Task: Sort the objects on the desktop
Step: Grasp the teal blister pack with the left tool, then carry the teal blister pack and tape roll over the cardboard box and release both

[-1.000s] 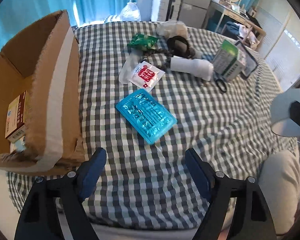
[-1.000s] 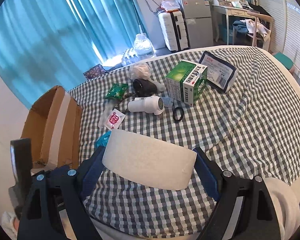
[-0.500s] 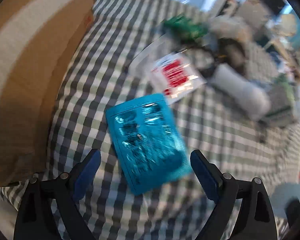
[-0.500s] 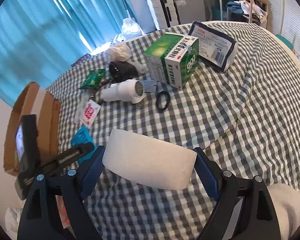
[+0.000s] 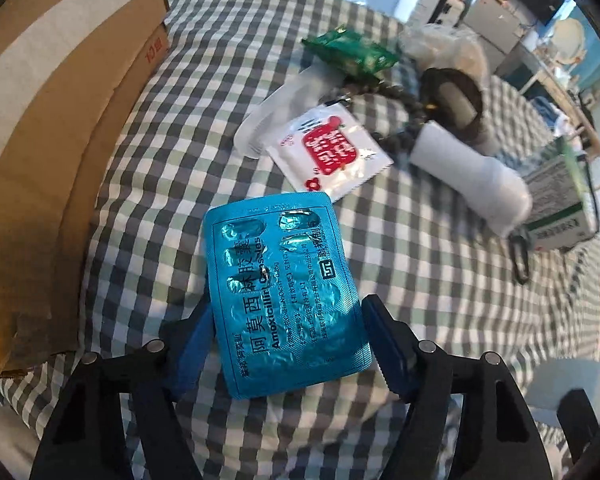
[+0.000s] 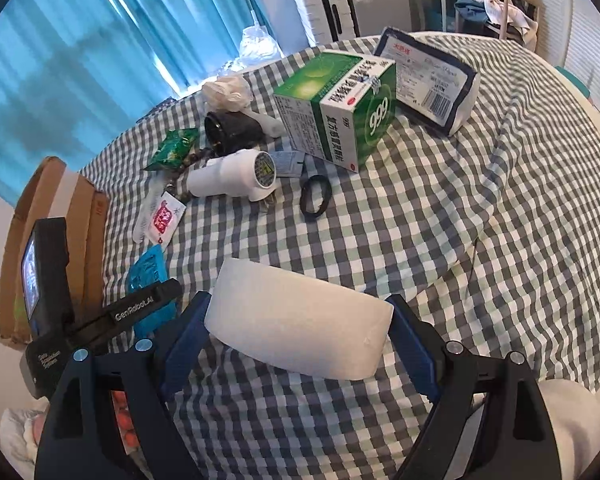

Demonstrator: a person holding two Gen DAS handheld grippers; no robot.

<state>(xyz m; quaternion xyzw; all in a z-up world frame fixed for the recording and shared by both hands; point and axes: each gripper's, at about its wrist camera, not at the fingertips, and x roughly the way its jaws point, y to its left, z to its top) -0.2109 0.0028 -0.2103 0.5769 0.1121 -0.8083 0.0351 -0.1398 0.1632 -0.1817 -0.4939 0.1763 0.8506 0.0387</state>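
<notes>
A blue foil blister pack [image 5: 280,280] lies flat on the checked tablecloth [image 5: 440,300], beside the open cardboard box [image 5: 60,100]. My left gripper [image 5: 286,312] points down over it. Its jaws are closing, with the near half of the pack between them and the blue fingers [image 5: 380,332] right at its side edges. The pack is not lifted or bent. My right gripper [image 6: 298,304] is shut on a white paper roll [image 6: 300,332], held just above the cloth near the table's front. The blister pack [image 6: 150,272] also shows in the right wrist view.
Mid-table lie a red-and-white sachet [image 5: 328,148], a green packet [image 5: 352,50], a white bottle [image 6: 236,176], a black hair tie [image 6: 316,196], a green medicine box [image 6: 336,108] and a dark-edged pack [image 6: 428,80]. A person's knee [image 6: 572,420] is at the front right.
My left gripper has dropped toward the blister pack and rolled, and its jaws now stand narrower around it. The right gripper has sunk a little with the roll still in it.
</notes>
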